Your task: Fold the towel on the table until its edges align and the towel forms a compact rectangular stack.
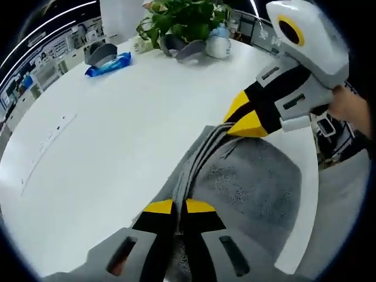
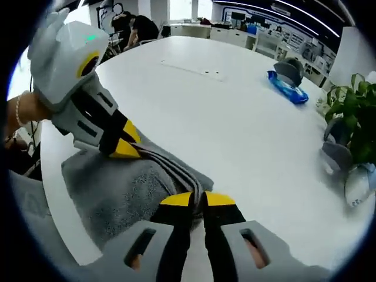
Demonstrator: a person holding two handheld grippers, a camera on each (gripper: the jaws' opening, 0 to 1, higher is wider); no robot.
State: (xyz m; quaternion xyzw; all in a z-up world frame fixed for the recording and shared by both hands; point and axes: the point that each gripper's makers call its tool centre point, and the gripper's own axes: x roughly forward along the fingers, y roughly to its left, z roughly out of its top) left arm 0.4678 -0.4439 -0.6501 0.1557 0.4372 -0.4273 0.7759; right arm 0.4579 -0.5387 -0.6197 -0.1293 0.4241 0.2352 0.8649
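A grey towel (image 1: 252, 188) lies at the near edge of the white table (image 1: 117, 135), partly folded, its striped edge lifted in a ridge between the two grippers. My left gripper (image 1: 179, 205) is shut on one end of that edge. The right gripper (image 1: 238, 123) enters this view from the right and pinches the other end. In the right gripper view the same towel (image 2: 117, 194) spreads to the left; my right gripper (image 2: 198, 198) is shut on its striped edge, and the left gripper (image 2: 126, 144) grips the far end.
A blue packet (image 1: 108, 64) lies far across the table, with a potted plant (image 1: 182, 20), grey holders (image 1: 188, 50) and a white bottle (image 1: 218, 41) nearby. A hand (image 1: 349, 108) holds the right gripper. The table edge (image 2: 59, 205) runs close beside the towel.
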